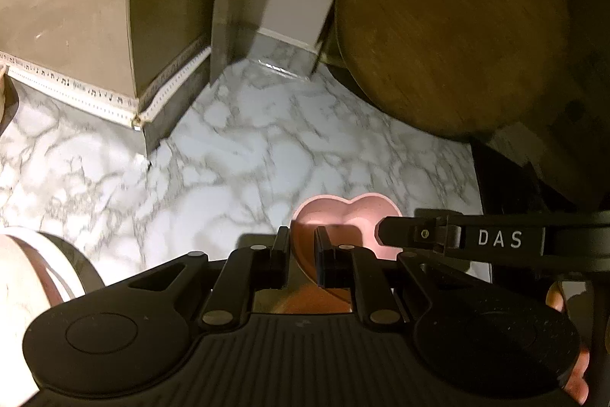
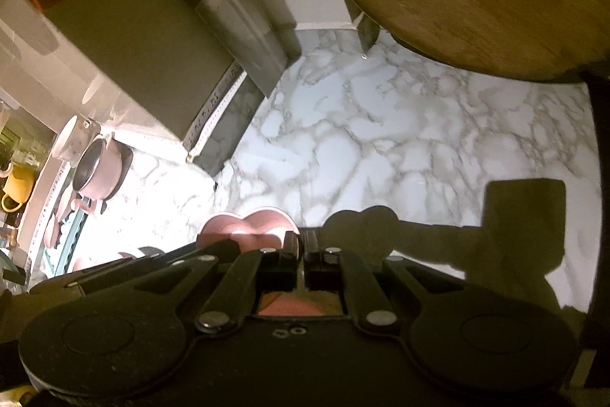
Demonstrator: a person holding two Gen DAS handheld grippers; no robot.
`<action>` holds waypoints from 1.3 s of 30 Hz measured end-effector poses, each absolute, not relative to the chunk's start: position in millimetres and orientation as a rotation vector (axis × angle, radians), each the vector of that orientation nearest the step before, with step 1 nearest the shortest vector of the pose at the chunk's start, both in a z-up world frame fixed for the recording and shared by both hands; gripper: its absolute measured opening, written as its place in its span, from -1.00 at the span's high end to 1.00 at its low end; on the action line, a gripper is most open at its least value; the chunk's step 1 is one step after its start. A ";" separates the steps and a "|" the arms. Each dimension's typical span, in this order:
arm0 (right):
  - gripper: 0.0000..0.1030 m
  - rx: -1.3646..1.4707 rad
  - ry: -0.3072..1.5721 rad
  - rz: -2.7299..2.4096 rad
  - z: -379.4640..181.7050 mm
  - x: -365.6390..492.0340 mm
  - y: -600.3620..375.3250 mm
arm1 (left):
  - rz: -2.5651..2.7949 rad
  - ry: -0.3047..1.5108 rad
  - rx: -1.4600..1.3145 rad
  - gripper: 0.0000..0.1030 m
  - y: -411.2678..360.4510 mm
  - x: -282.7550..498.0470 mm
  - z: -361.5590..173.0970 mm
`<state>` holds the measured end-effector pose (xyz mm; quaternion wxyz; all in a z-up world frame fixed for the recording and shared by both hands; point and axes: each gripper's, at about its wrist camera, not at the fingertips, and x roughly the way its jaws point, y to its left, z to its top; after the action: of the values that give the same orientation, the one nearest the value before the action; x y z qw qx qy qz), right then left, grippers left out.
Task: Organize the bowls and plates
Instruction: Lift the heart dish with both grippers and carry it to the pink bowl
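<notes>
A small pink heart-shaped bowl (image 1: pixel 335 235) was held over the white marble-patterned tabletop (image 1: pixel 248 155), pinched at its rim by both tools. The left gripper (image 1: pixel 302 246) was closed on the near wall of the bowl, one finger outside and one inside the cavity. The right gripper (image 2: pixel 301 246) was seen with its jaws nearly together, apparently nipping the rim on the opposite lobe; in the left wrist view its finger reached onto the bowl's right edge.

The bowl was judged light and stiff, likely matte plastic or a fibre composite rather than glazed ceramic, so little slip was expected, though the thin wall offered only a narrow purchase. The straight stretches of rim beside the point of the heart were judged the best hold; the curved lobes would let a flat pad twist.

Much remained hidden. The bowl's underside and lower half were covered by the gripper bodies in both views, so whether it touched the tabletop could not be told. A round wooden board (image 1: pixel 453 25) was cut off at the frame edge. A pink pot (image 2: pixel 99 166) and other pink ware at the far left of the right wrist view were too small and overexposed to identify.
</notes>
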<state>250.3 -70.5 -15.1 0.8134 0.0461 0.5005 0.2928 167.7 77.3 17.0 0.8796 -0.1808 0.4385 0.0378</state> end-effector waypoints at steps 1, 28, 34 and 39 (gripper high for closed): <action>0.96 0.097 1.068 0.621 -15.2 245.3 -72.7 | 0.075 0.917 -0.373 0.76 75.2 163.6 17.1; 0.96 0.115 1.132 0.545 -56.2 184.7 -97.7 | 0.022 1.017 -0.265 0.76 46.2 123.7 -18.0; 0.96 0.110 1.149 0.526 -61.6 186.4 -95.8 | 0.011 1.021 -0.229 0.76 42.1 129.1 -19.0; 0.94 0.106 1.150 0.515 -62.1 188.7 -95.2 | 0.007 1.024 -0.213 0.76 38.9 130.6 -19.9</action>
<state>188.7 -95.2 -62.1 0.8066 0.0497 0.5376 0.2406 130.6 38.9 -19.9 0.8663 -0.1019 0.4890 0.0035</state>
